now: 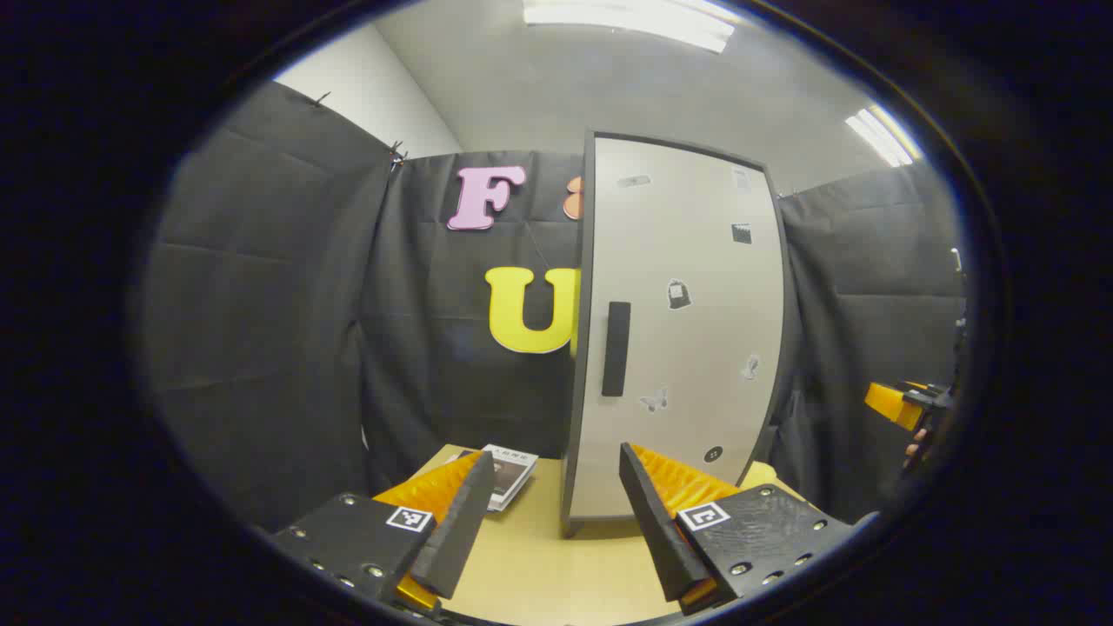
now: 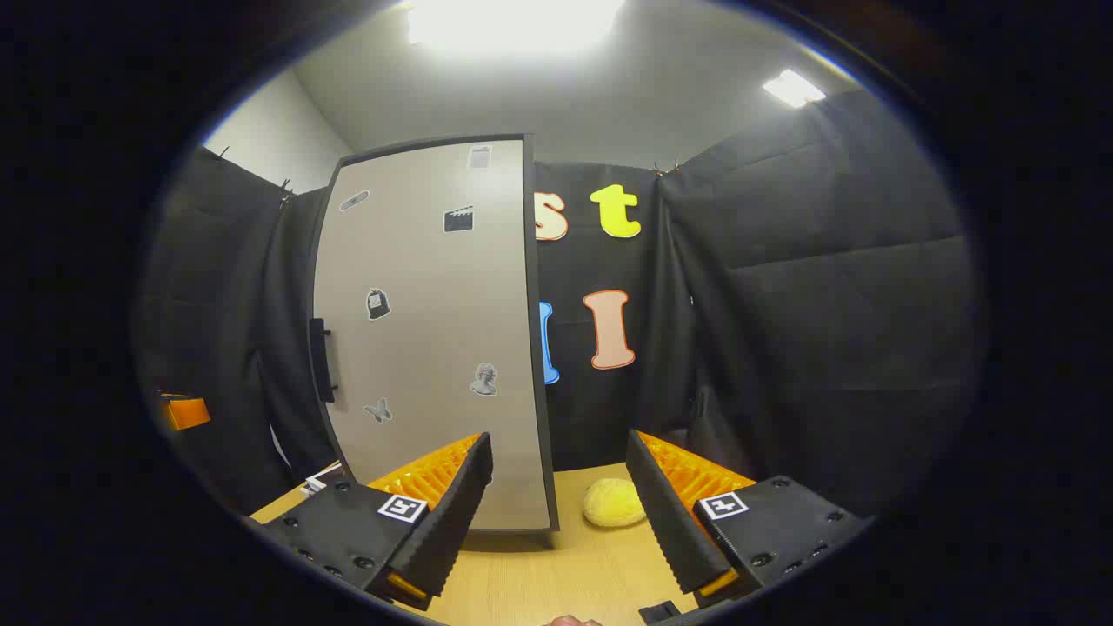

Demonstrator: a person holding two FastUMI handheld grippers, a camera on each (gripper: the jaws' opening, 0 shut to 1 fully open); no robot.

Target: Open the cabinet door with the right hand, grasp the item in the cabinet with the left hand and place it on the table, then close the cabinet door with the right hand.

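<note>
A tall pale cabinet (image 1: 683, 330) stands on the wooden table (image 1: 539, 574), its door shut, with a dark vertical handle (image 1: 616, 349) near the left edge. In the right gripper view the same cabinet (image 2: 430, 330) rises at the left, and its handle (image 2: 320, 360) juts from the left rim. My left gripper (image 1: 556, 513) hangs open a little above the table, in front of the cabinet's lower left corner. My right gripper (image 2: 556, 513) is open too, level with the cabinet's right edge. The other gripper (image 1: 909, 406) shows at the far right of the left gripper view. The cabinet's inside is hidden.
A yellow fuzzy ball (image 2: 614, 503) lies on the table to the right of the cabinet. A small booklet (image 1: 509, 474) rests on the table to the cabinet's left. Black cloth walls close in on all sides behind the table.
</note>
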